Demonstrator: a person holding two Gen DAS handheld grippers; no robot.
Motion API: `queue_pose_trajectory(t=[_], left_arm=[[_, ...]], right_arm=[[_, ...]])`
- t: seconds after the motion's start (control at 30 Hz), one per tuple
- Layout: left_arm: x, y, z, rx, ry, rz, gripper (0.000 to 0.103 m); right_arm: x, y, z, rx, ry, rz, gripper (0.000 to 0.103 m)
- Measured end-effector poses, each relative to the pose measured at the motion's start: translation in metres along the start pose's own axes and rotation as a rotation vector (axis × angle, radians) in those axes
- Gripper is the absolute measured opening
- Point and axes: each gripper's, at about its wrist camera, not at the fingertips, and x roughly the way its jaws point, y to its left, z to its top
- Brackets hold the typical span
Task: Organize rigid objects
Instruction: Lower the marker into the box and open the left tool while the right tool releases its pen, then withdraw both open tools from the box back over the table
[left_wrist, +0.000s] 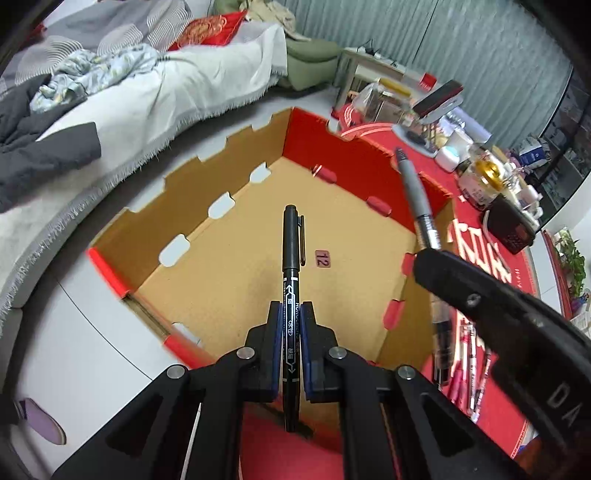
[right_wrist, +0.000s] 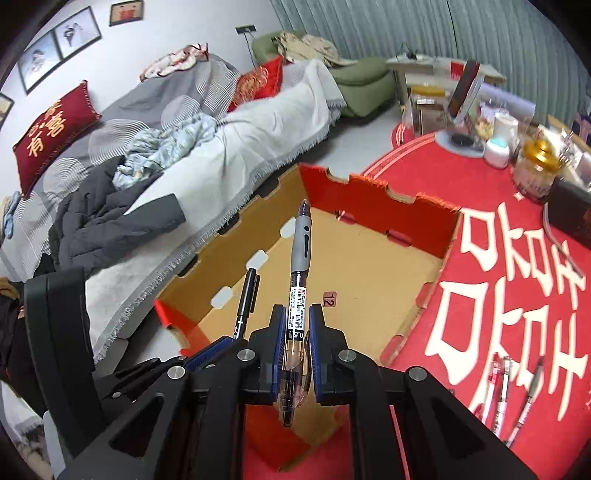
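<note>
Left wrist view, left tool (left_wrist: 291, 325) clenched on black marker (left_wrist: 291, 258), right tool (right_wrist: 295, 332) clamping grey pen (right_wrist: 301, 251)

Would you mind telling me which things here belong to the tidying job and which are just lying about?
Part of the job:
- black marker in the left hand-held gripper
- grey pen in the right hand-held gripper
- cardboard box
- loose pens on the red cloth

Just lying about:
- glass jar
- sofa
- dark jacket
- red cushion
</note>
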Motion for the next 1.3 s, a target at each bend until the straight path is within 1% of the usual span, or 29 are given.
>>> queue_pose_trajectory(t=[0.13, 0.17, 0.23, 0.27, 0.3, 0.33, 0.37, 0.4, 0.47, 0.53, 0.57, 0.6, 0.67, 0.7, 0.77, 0.8, 0.97, 1.07, 1.1, 1.13, 1.17, 1.23, 1.3], left_arm=[[0.026, -0.003, 0.004, 0.016, 0.054, 0.004, 0.009], [0.03, -0.007, 0.003, 0.039, 0.056, 0.022, 0.009], [0.036, -0.012, 0.003, 0.064, 0.069, 0.028, 0.01], [0.04, -0.016, 0.002, 0.085, 0.076, 0.045, 0.01], [0.042, -0.017, 0.001, 0.098, 0.077, 0.059, 0.012], [0.043, -0.019, 0.0, 0.109, 0.076, 0.066, 0.017], [0.043, -0.023, -0.001, 0.124, 0.075, 0.075, 0.02], [0.045, -0.025, -0.002, 0.136, 0.075, 0.093, 0.022], [0.048, -0.028, -0.004, 0.134, 0.083, 0.122, 0.023], [0.05, -0.028, -0.006, 0.121, 0.103, 0.099, 0.023], [0.052, -0.03, -0.008, 0.12, 0.123, 0.092, 0.023], [0.053, -0.033, -0.01, 0.131, 0.125, 0.1, 0.023], [0.05, -0.038, -0.016, 0.145, 0.127, 0.099, 0.023], [0.049, -0.042, -0.019, 0.155, 0.124, 0.1, 0.023], [0.047, -0.051, -0.027, 0.179, 0.118, 0.104, 0.024], [0.046, -0.055, -0.03, 0.185, 0.118, 0.097, 0.027], [0.04, -0.078, -0.048, 0.221, 0.128, 0.061, 0.032], [0.037, -0.084, -0.052, 0.214, 0.138, 0.03, 0.036], [0.034, -0.082, -0.051, 0.192, 0.14, -0.002, 0.041], [0.029, -0.08, -0.049, 0.171, 0.134, -0.023, 0.048], [0.02, -0.078, -0.047, 0.156, 0.11, -0.025, 0.051], [0.001, -0.079, -0.046, 0.159, 0.06, -0.024, 0.06], [-0.021, -0.082, -0.048, 0.181, 0.012, -0.05, 0.064]], right_arm=[[0.03, -0.011, 0.001, 0.01, 0.057, -0.021, 0.013], [0.036, -0.016, 0.0, 0.013, 0.066, -0.03, 0.013], [0.043, -0.022, 0.0, 0.008, 0.084, -0.071, 0.014], [0.047, -0.026, -0.002, 0.009, 0.097, -0.076, 0.014], [0.047, -0.029, -0.003, 0.006, 0.095, -0.084, 0.014], [0.047, -0.032, -0.005, -0.008, 0.093, -0.101, 0.014], [0.046, -0.031, -0.005, -0.031, 0.087, -0.106, 0.014], [0.046, -0.027, -0.006, -0.072, 0.095, -0.13, 0.014], [0.048, -0.023, -0.007, -0.129, 0.111, -0.166, 0.014], [0.051, -0.024, -0.008, -0.149, 0.137, -0.188, 0.013], [0.054, -0.027, -0.01, -0.155, 0.158, -0.214, 0.013], [0.055, -0.031, -0.012, -0.163, 0.169, -0.236, 0.013], [0.052, -0.035, -0.015, -0.178, 0.166, -0.26, 0.013], [0.048, -0.038, -0.018, -0.177, 0.169, -0.255, 0.013], [0.044, -0.039, -0.023, -0.188, 0.176, -0.277, 0.013], [0.039, -0.041, -0.028, -0.199, 0.174, -0.296, 0.013], [0.02, -0.061, -0.042, -0.158, 0.175, -0.303, 0.013], [0.012, -0.067, -0.045, -0.131, 0.177, -0.291, 0.013], [0.005, -0.069, -0.045, -0.105, 0.16, -0.273, 0.013], [-0.006, -0.072, -0.044, -0.077, 0.122, -0.242, 0.013], [-0.017, -0.074, -0.043, -0.059, 0.09, -0.221, 0.013], [-0.05, -0.078, -0.043, -0.025, 0.004, -0.178, 0.013], [-0.083, -0.089, -0.05, 0.026, -0.067, -0.158, 0.015]])
